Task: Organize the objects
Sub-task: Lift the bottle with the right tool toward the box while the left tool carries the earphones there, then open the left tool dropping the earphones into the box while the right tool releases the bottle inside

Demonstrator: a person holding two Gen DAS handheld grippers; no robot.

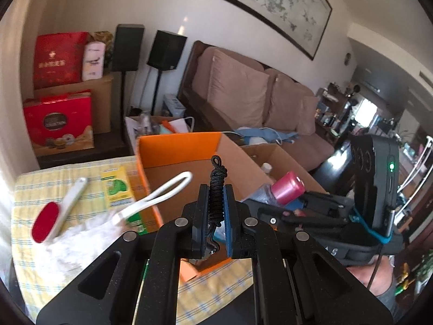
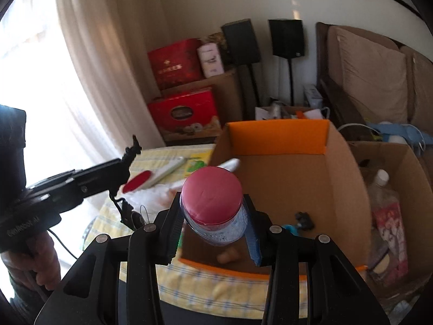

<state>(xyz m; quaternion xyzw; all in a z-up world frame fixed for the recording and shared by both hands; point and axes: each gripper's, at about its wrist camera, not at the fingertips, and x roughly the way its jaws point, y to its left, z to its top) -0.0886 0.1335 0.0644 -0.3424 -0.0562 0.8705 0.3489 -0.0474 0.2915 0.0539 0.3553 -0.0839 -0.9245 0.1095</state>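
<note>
Both loads are mid-carry toward the orange-flapped box (image 2: 284, 178). The right gripper (image 2: 213, 216) has its fingers clamped on a pink-capped bottle (image 2: 212, 203), hanging over the box's near rim at 6 o'clock. The left gripper (image 1: 216, 211) pinches a black cord bundle (image 1: 216, 189) (something dangles below). Next, I judge: lower each inside, then release.

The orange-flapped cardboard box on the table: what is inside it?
On the cardboard box's floor lie a small black object and a turquoise piece. The pink-capped clear bottle covers the near left part.
</note>
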